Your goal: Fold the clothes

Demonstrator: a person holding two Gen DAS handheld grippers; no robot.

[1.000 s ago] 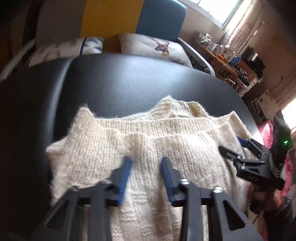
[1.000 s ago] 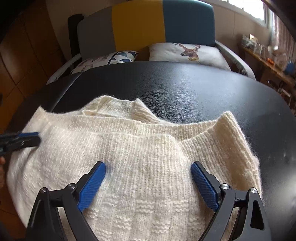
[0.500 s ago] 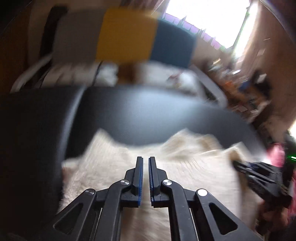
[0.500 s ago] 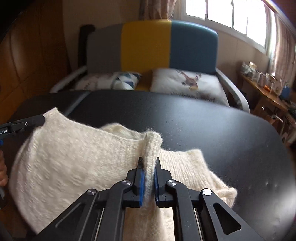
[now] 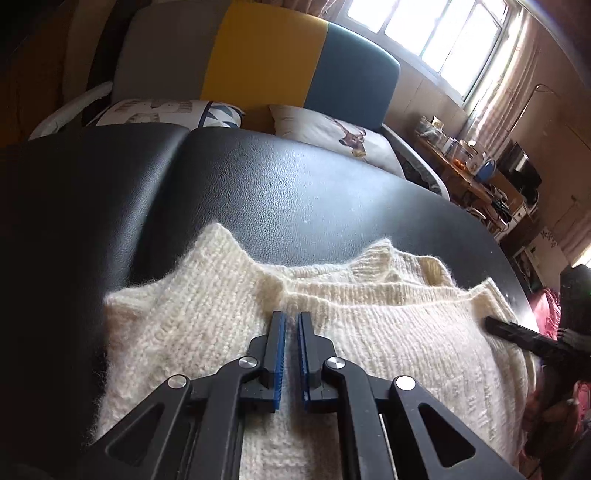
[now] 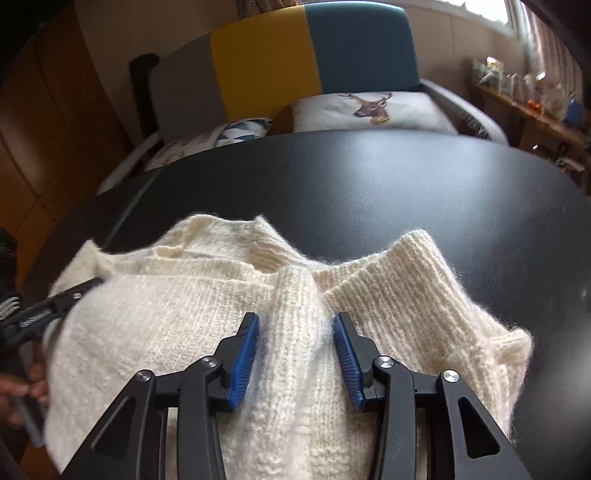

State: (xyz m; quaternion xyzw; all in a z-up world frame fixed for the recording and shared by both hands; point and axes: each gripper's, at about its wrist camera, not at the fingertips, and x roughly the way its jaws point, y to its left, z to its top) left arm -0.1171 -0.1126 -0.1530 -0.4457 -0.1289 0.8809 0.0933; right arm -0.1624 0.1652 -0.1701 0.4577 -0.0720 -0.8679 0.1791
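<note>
- While the cream knitted sweater (image 5: 369,350) lies bunched in folded layers on the black desk (image 5: 280,192), both grippers hover low over it at the desk's near edge.
- From the left wrist view, the left gripper (image 5: 290,325) sits at 6 o'clock with its blue-padded fingers (image 5: 279,354) drawn in to a narrow slit; whether any knit is pinched in that slit I cannot tell, as the pads seem to rest just above the ribbed edge.
- At 3 o'clock in that same view, the right gripper (image 5: 524,338) shows as a dark fingertip touching the sweater's right side.
- From the right wrist view, the right gripper (image 6: 295,325) is spread partway, and a raised ridge of ribbed knit (image 6: 295,295) stands between its two blue pads (image 6: 243,362) without being squeezed.
- A ribbed cuff or hem (image 6: 417,254) pokes up at about 1 o'clock from that gripper, resting on the desk.
- At 9 o'clock in the right wrist view, the left gripper (image 6: 55,306) reaches in against the sweater's left side, with the person's hand (image 6: 26,387) just below it.
- Beyond the desk, at 12 o'clock, stands a sofa (image 6: 288,62) with a grey, yellow and teal back, carrying a deer-print cushion (image 6: 373,107) and a triangle-patterned cushion (image 6: 229,134).
- A cluttered wooden shelf (image 5: 469,166) under the window (image 5: 443,33) fills the 2 o'clock side of the room.
</note>
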